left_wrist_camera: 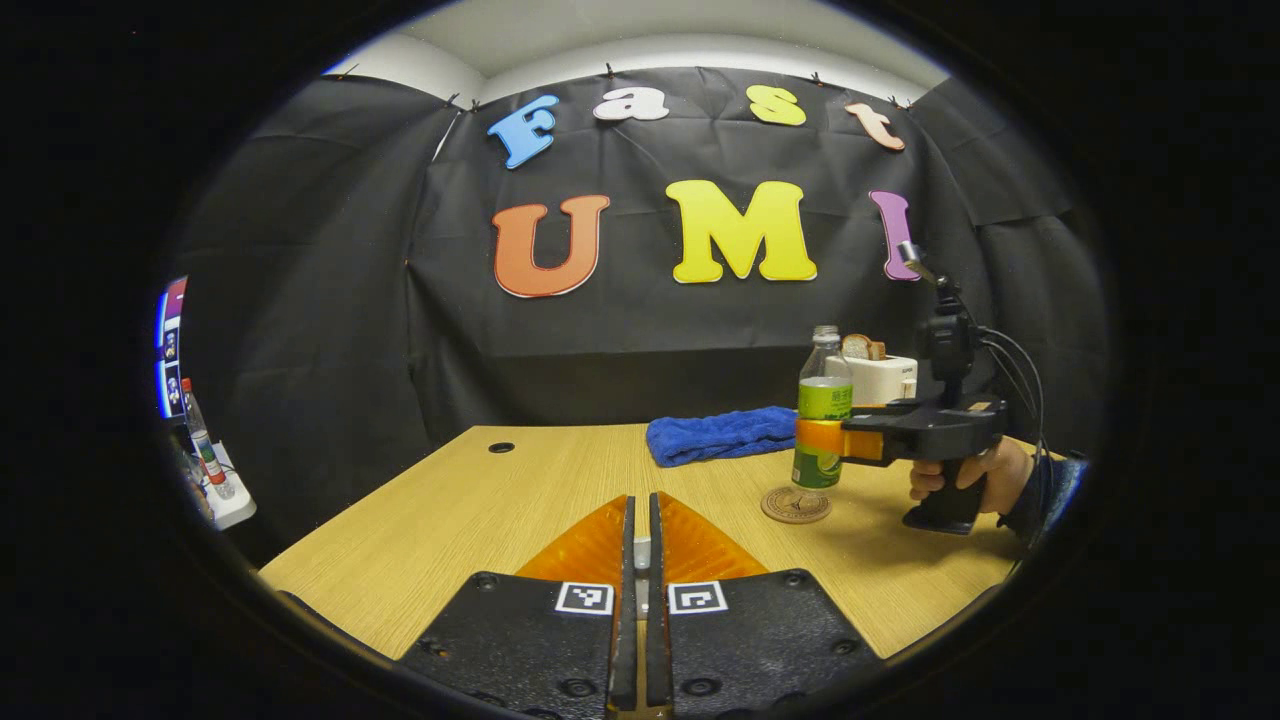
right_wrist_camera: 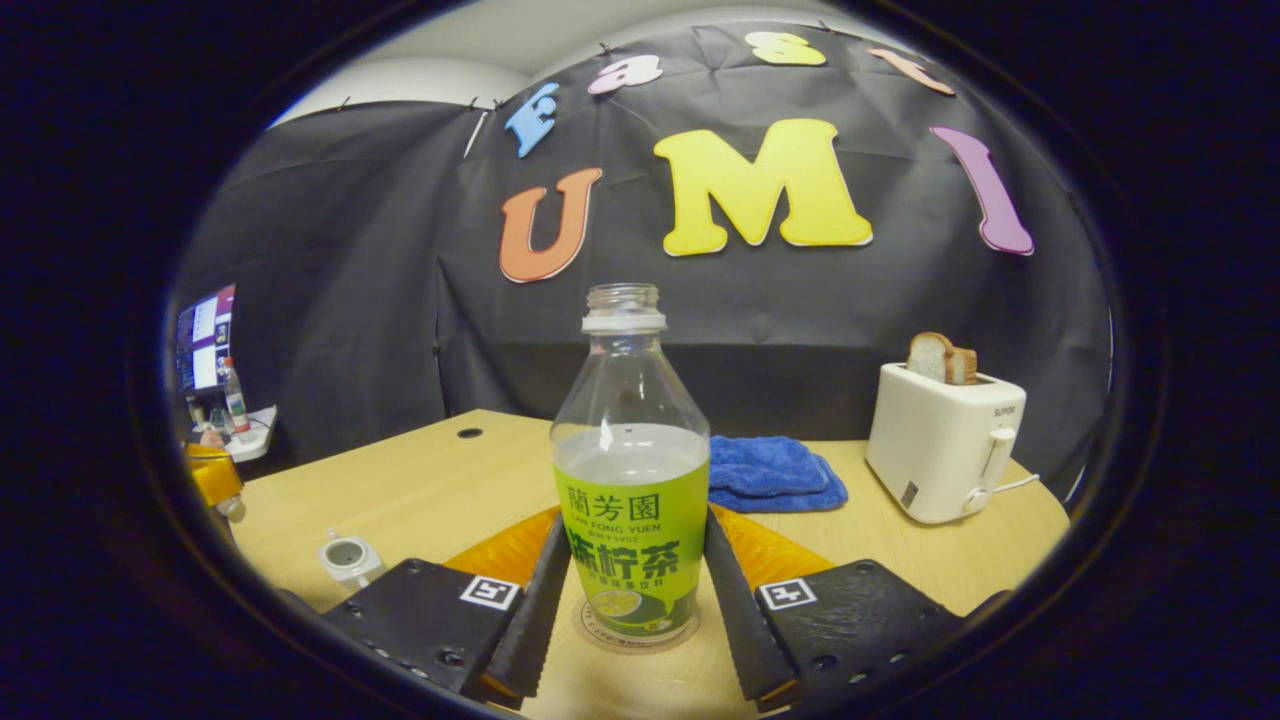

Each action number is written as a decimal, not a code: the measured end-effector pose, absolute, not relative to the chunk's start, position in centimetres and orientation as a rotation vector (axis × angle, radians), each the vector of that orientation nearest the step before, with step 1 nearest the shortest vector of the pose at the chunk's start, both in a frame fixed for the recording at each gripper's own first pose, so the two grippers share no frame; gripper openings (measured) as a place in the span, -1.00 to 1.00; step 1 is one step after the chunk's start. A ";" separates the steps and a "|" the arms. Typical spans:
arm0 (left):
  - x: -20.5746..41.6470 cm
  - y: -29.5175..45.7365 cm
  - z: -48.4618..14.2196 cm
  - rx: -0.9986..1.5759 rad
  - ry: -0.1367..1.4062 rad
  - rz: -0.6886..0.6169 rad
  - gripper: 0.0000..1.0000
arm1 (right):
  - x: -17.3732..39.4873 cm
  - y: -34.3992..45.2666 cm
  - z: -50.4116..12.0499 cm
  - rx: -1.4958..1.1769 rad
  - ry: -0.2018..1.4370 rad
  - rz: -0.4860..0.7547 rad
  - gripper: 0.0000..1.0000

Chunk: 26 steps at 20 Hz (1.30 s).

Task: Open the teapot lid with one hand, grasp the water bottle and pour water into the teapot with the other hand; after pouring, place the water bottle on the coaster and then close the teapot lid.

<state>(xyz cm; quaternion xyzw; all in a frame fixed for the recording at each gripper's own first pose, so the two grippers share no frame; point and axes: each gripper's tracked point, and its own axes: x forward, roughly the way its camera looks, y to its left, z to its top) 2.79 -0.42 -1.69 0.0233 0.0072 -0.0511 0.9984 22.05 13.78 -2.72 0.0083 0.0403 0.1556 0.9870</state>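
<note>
Bottle placement is what we're on: left gripper view has our left gripper [left_wrist_camera: 641,560] pinched narrow on what looks like the lid knob, while the right gripper [left_wrist_camera: 812,440] holds the water bottle [left_wrist_camera: 822,420] just above the coaster [left_wrist_camera: 796,505]. Right gripper view: fingers hug the bottle, coaster under it, open teapot [right_wrist_camera: 350,558] off left. We'd lower straight, then release.

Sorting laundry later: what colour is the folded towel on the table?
Blue; the towel shows best in the right gripper view.
</note>
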 end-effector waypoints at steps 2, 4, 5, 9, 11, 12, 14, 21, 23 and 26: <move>2.6 -0.2 -2.1 0.046 0.020 -0.099 -0.88 | 23.1 14.0 -4.0 0.013 0.098 0.303 0.44; 2.4 0.1 -2.5 0.045 0.028 -0.096 -0.88 | 23.7 13.7 -5.2 -0.003 0.108 0.287 0.45; 2.4 0.1 -2.7 0.043 0.031 -0.097 -0.88 | 23.9 13.7 -5.3 0.010 0.095 0.294 0.49; 2.3 0.2 -3.2 0.036 0.043 -0.098 -0.88 | 23.3 13.8 -5.4 0.015 0.106 0.297 0.48; 2.4 -0.1 -3.0 0.036 0.039 -0.102 -0.88 | 23.1 14.1 -5.5 0.024 0.112 0.310 0.52; 2.3 -0.2 -3.0 0.037 0.037 -0.102 -0.88 | 22.9 14.3 -5.6 0.026 0.116 0.313 0.48; 2.2 -0.4 -2.7 0.038 0.032 -0.108 -0.88 | 22.6 14.6 -5.8 0.024 0.132 0.317 0.52; 2.6 -0.6 -2.2 0.049 0.023 -0.113 -0.88 | 19.5 13.4 -5.0 0.028 0.140 0.347 0.94; 3.0 -0.8 -2.1 0.047 0.020 -0.118 -0.88 | 17.9 12.2 -4.6 0.035 0.125 0.345 0.94; 3.9 -1.2 -1.9 0.042 0.012 -0.119 -0.87 | 15.9 9.4 -4.3 0.003 0.084 0.311 0.95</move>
